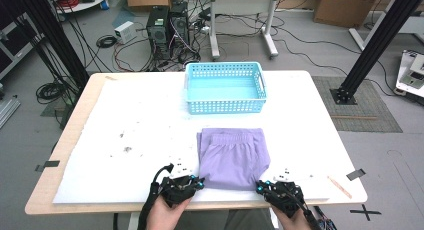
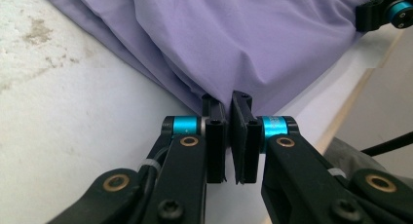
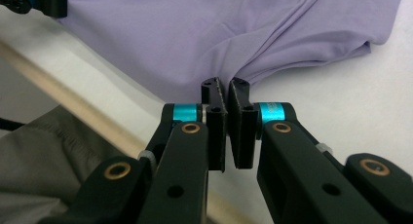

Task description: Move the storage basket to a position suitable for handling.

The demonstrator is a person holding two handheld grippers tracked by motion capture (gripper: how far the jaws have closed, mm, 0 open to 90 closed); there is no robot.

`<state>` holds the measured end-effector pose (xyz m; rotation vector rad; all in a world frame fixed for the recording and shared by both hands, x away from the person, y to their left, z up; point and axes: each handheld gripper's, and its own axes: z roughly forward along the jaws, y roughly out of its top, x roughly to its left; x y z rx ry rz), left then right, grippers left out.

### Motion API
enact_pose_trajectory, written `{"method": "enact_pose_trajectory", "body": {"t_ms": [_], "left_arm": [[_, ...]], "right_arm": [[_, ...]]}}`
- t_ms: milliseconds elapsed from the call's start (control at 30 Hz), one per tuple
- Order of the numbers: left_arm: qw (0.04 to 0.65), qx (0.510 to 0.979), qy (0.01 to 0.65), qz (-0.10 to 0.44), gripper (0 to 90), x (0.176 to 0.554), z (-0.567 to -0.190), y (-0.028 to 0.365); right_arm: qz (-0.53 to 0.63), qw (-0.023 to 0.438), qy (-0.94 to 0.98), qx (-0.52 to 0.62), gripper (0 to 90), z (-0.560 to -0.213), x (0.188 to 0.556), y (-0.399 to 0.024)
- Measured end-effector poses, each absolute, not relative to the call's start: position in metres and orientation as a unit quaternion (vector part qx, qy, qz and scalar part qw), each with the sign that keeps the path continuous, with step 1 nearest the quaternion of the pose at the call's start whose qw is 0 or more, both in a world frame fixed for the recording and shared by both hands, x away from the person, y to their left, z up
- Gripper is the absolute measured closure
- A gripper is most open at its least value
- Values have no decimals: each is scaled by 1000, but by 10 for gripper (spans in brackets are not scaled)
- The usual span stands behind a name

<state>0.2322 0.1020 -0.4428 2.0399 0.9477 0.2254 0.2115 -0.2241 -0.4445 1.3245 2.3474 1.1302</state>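
I have my left gripper [image 1: 199, 182] at the near left corner of the folded purple shorts [image 1: 233, 157] and my right gripper [image 1: 261, 186] at the near right corner, both close to the near edge of the white surface [image 1: 140, 125]. In the left gripper view the jaws are pinched together on the cloth's corner, several layers bunching into the narrow slot between them. In the right gripper view the jaws are likewise clenched at the hem, though I judge the bite there is shallow, perhaps catching just the edge. The shorts lie flat in the middle of the near half of the surface, waistband toward the far edge, and the blue basket [image 1: 225, 87] sits beyond them at the far edge, empty.

If I lift from here, the thin grip on the right could slip and let that corner drop, so the fold would open and the garment hang crooked. On the left, I may hold only some of the layers; the lower ones could peel away and drag. Pulling my hands apart too hard would stretch the hem out of the jaws
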Motion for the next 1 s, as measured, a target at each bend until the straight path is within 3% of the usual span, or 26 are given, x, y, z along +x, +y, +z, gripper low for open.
{"method": "enact_pose_trajectory", "body": {"t_ms": [300, 333, 433, 567, 833, 1000], "left_arm": [[421, 826, 363, 95, 836, 218, -444, 99], [420, 826, 363, 102, 794, 218, -443, 99], [429, 819, 363, 113, 533, 223, -438, 107], [460, 797, 364, 143, 391, 236, -425, 126], [527, 749, 351, 197, 317, 284, -400, 154], [522, 737, 366, 226, 288, 322, -394, 157]], "right_arm": [[381, 111, 800, 451, 870, -445, 201, -228], [380, 111, 800, 450, 858, -445, 202, -228], [386, 116, 797, 451, 721, -442, 203, -231], [401, 141, 782, 456, 609, -431, 212, -242], [439, 191, 742, 470, 547, -405, 261, -267], [443, 216, 723, 483, 481, -393, 309, -273]]}}
